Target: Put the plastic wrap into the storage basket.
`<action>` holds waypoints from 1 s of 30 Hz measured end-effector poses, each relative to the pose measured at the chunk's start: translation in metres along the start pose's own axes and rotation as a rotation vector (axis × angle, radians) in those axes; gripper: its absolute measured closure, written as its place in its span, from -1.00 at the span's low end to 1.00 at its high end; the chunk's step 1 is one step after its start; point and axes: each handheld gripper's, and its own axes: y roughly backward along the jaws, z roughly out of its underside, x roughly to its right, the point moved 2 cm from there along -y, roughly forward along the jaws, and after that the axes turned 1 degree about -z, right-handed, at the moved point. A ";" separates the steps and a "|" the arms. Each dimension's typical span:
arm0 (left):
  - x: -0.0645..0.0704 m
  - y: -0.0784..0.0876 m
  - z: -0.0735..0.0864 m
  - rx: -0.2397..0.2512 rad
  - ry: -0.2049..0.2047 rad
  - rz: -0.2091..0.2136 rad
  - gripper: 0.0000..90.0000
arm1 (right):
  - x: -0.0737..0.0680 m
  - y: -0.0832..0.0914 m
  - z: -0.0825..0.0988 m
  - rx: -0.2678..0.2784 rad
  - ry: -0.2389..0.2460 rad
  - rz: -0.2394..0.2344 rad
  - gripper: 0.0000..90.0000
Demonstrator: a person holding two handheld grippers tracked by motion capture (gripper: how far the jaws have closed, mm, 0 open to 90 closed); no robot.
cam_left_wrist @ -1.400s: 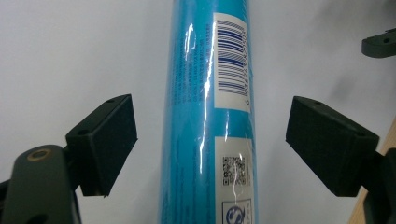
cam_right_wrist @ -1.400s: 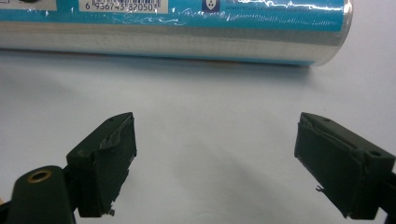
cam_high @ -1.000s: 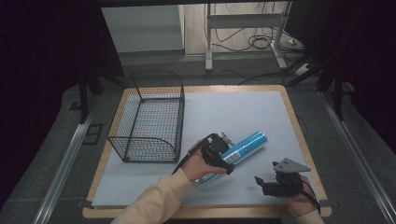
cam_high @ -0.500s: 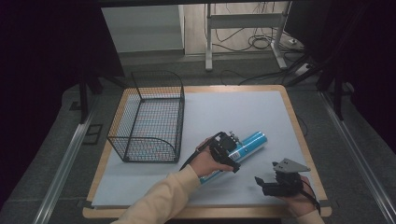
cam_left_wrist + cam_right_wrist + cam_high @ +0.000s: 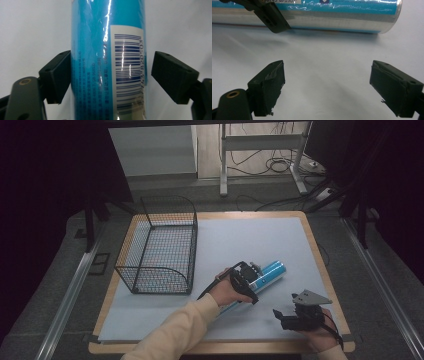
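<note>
Blue can [image 5: 107,60] lies on the grey mat [image 5: 240,240], between the closing jaws of the left gripper [image 5: 107,77]; one pad touches, the other stands just off. Right gripper [image 5: 327,85] rests nearby, jaws wide, holding nothing.

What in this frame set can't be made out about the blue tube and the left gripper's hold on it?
- High view: the near end of the blue tube is hidden under the left gripper and its hand.
- Left gripper view: the tube runs past the top and bottom edges, so neither end shows. Its fine print is too small to read.
- Left gripper view: one pad meets the tube and a gap remains at the other. The jaws have just been closing.
</note>
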 end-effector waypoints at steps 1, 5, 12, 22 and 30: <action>-0.001 -0.001 0.000 -0.004 0.002 0.000 -0.54 | 0.000 0.000 0.000 0.000 0.000 -0.001 -0.71; -0.002 -0.005 -0.001 -0.019 0.003 -0.004 -0.46 | 0.000 0.000 0.000 0.001 0.002 0.000 -0.71; -0.004 -0.005 -0.001 -0.021 0.013 -0.006 -0.31 | 0.000 0.000 0.000 0.003 0.001 0.002 -0.71; -0.007 -0.004 -0.004 -0.044 0.013 0.010 -0.30 | 0.002 0.001 0.000 0.009 -0.002 0.005 -0.71; -0.007 0.007 -0.008 -0.048 0.003 0.010 -0.30 | 0.003 0.003 -0.001 0.015 -0.006 0.009 -0.71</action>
